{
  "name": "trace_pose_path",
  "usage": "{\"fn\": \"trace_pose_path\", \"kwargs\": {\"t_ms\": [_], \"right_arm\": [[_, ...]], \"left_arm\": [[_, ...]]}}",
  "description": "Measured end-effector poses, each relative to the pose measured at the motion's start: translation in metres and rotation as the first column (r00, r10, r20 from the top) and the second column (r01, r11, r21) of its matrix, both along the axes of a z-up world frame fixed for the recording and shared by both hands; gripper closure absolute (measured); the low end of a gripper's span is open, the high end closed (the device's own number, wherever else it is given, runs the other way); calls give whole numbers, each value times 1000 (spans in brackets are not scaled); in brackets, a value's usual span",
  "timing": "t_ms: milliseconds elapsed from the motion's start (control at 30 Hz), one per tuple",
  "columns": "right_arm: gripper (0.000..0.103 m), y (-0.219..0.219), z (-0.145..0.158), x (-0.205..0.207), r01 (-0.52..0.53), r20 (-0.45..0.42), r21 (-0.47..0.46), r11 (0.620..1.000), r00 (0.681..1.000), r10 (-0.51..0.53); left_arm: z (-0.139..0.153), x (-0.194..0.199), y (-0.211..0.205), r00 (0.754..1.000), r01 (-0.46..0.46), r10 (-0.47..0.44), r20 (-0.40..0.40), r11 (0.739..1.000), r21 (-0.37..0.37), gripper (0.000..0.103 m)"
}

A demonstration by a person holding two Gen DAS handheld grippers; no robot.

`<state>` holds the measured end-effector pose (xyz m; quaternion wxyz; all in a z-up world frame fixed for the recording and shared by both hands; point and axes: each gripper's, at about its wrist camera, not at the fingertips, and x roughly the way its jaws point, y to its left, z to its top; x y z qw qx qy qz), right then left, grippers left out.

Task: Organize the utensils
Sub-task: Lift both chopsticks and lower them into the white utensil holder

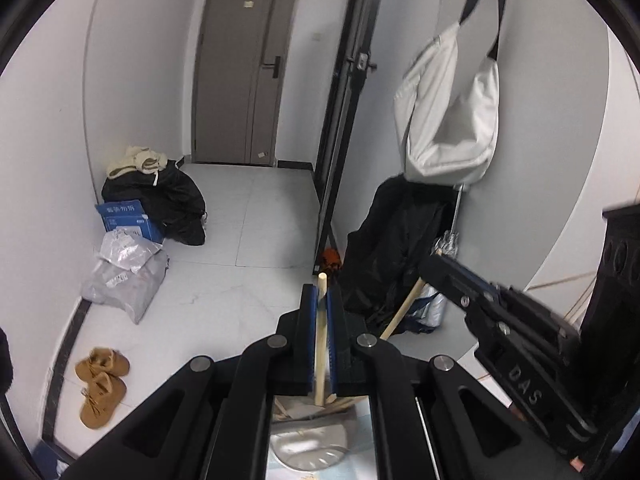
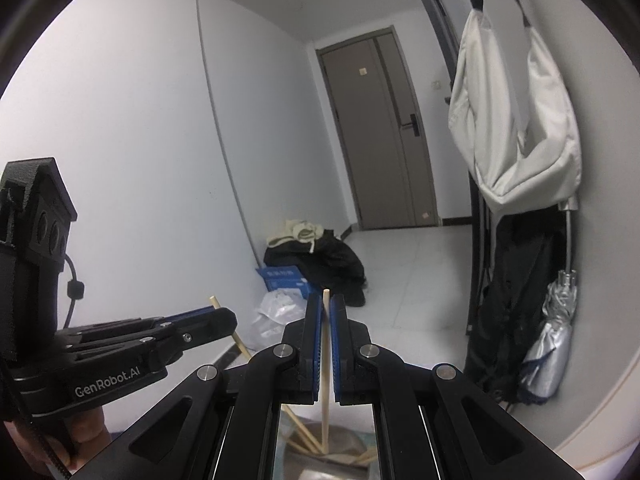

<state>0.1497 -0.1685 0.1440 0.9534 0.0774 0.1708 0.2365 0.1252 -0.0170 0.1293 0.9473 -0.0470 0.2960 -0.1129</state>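
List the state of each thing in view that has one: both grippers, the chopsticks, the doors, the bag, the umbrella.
Left gripper: shut on a chopstick.
Right gripper: shut on another chopstick.
Grey door: closed.
Black door: ajar.
White bag: hanging on the wall.
Umbrella: folded, hanging.

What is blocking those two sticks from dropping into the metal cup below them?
Nothing visible. The left claw grips one chopstick and the right claw another chopstick; both lower ends already reach down into the metal cup among other sticks.
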Motion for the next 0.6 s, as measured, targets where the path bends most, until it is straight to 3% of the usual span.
{"fn": "trace_pose_path", "kwargs": {"t_ms": [333,600], "right_arm": [[99,0,-45,39,-15,-80,-8,1000,997,15],[99,5,-70,39,-51,-100,-24,998,994,48]], "left_arm": [[-41,32,4,996,40,-39,-75,999,18,102],[-59,40,6,987,101,-105,-122,994,-38,102]]}}
